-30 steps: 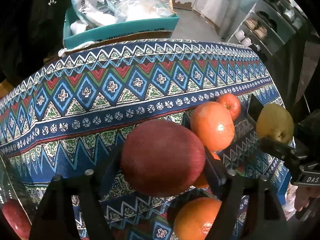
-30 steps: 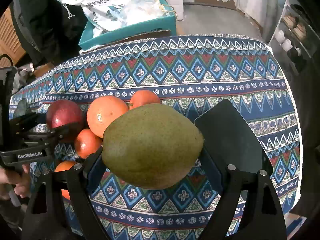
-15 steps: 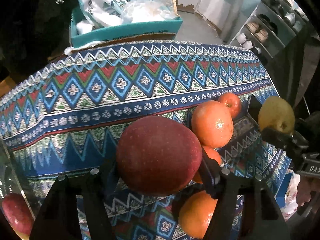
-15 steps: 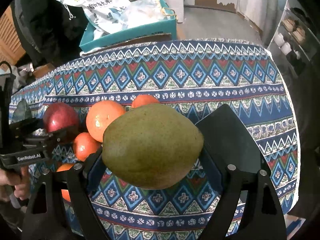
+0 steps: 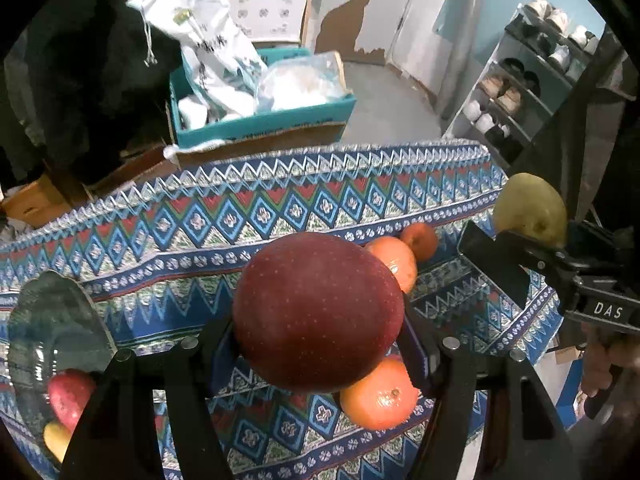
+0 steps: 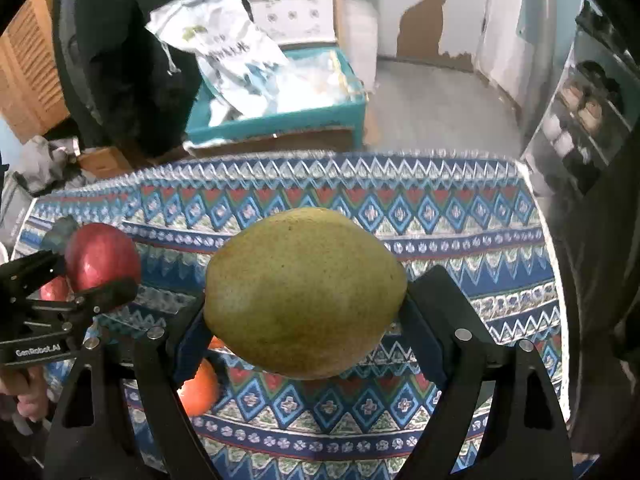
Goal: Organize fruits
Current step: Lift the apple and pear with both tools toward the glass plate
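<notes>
Above the patterned tablecloth (image 6: 460,216), far half bare; tongs (image 5: 320,344) grip apple (image 5: 316,308).

The apple (image 5: 318,312) hides most of 1 orange (image 5: 378,394) from us, and part of another (image 5: 394,260) behind it. In the right view the pear (image 6: 304,292) and a finger cover most of an orange (image 6: 198,388). We cannot read the print on the bag (image 6: 228,56); it is blurred. The bowl (image 5: 52,332) is cut by the left edge.
</notes>
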Available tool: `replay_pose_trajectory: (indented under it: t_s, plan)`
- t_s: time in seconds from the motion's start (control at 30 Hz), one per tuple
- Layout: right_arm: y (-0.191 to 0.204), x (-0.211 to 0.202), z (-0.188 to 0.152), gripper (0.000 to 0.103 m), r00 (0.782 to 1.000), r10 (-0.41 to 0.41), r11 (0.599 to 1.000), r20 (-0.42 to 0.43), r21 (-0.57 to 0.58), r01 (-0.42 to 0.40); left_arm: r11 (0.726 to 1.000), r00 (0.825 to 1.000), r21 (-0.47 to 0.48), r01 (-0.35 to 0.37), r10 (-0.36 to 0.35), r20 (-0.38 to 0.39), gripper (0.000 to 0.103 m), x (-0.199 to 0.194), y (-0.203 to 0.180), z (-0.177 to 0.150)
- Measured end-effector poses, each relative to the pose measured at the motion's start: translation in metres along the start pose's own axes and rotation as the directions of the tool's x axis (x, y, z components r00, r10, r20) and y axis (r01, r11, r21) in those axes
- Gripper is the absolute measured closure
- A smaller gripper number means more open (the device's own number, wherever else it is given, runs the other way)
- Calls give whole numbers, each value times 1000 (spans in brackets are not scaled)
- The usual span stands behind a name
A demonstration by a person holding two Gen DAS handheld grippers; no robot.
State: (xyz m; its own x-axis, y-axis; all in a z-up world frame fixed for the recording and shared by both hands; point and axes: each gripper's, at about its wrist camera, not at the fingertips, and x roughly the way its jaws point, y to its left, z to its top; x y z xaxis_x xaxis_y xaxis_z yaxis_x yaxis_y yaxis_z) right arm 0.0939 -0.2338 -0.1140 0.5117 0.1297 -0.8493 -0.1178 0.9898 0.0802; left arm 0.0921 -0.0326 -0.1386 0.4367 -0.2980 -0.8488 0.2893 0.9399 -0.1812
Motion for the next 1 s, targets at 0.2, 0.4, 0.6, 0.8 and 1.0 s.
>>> replay_pose_trajectory:
  t_s: [0.2,0.4,0.6,0.8,1.0]
  plan:
    - [12,-28,9,18,998,10,1000,58,-14,-9,1000,998,15,-4,3,56,33,-35,-2,2]
    - [24,-52,17,18,995,19,1000,102,-26,-17,1000,994,13,-13,11,112,32,-66,-3,5]
    - [36,-68,23,18,990,33,999,134,-44,-27,1000,988,-5,1,0,156,32,-93,7,7]
    - [50,-79,30,18,986,47,997,157,-61,-38,1000,978,-17,0,3,208,32,-119,16,7]
    - [71,-84,36,18,983,71,995,169,-86,-57,999,979,-45,-2,11,201,32,-120,32,2]
